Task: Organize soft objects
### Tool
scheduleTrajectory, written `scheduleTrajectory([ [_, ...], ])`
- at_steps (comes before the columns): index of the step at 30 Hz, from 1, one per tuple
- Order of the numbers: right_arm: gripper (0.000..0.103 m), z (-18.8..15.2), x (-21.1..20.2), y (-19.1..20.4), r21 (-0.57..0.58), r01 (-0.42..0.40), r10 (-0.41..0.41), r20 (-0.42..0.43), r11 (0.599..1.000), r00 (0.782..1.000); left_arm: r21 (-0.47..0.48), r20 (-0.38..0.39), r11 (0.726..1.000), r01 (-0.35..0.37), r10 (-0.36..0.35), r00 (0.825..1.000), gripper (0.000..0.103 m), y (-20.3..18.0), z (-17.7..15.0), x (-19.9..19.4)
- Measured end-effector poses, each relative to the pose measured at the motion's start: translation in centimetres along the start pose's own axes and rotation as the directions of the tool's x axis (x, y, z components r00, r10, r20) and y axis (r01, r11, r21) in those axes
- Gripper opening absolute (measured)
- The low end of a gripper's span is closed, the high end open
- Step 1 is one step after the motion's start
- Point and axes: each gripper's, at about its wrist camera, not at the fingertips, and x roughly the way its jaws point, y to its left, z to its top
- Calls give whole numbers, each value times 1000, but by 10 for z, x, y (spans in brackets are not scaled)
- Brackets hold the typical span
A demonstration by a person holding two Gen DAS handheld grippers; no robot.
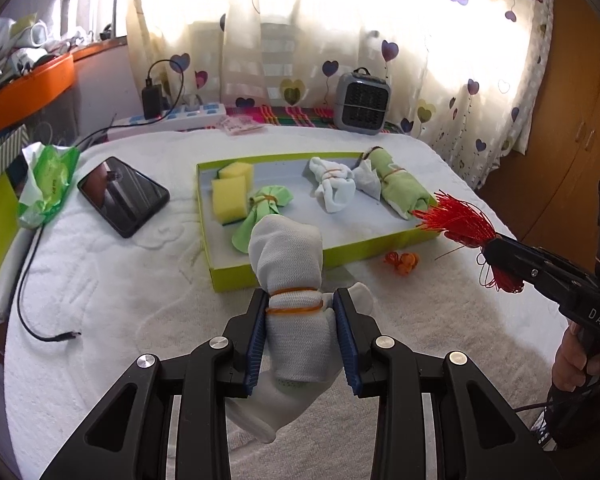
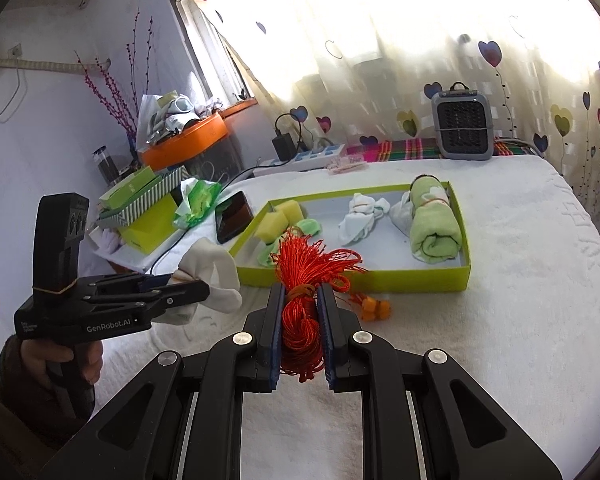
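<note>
Left gripper (image 1: 300, 304) is clamped on a white sock bundle (image 1: 290, 268) tied with an orange rubber band (image 1: 296, 300), blue pads (image 1: 256, 344) pressing both sides, bundle held clear above the white towel (image 1: 140, 280). Right gripper (image 2: 300, 300) is pinched tight on a hank of red cord (image 2: 304, 276), loose ends fanning out past the tips, also off the surface. A hand (image 2: 60, 360) is on each grip handle. Just ahead of both: lime green tray (image 1: 284, 268), touching neither gripper. In the tray: two yellow sponges (image 1: 230, 192) at the left end, a green cloth bundle (image 1: 264, 208) beside them, a white cloth bundle (image 1: 334, 184) mid-tray, a green rolled towel (image 1: 400, 188) at the right end. Small orange cord knot (image 1: 402, 261) lies on the towel just outside the near tray wall. Phone (image 1: 124, 196) sits left of the tray, apart from it. Small grey fan (image 1: 362, 104) stands at the far edge by the curtain (image 1: 340, 20)
</note>
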Motion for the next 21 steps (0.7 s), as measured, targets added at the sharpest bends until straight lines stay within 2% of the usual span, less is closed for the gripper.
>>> scheduleTrajectory([
  [8, 17, 10, 2, -3, 19, -18, 18, 17, 1000, 1000, -6, 10, 1000, 3, -3, 1000, 31, 3, 10, 3],
  [21, 17, 27, 12, -7, -13, 52, -51, 41, 999, 998, -4, 22, 1000, 0, 0, 1000, 31, 3, 31, 15],
])
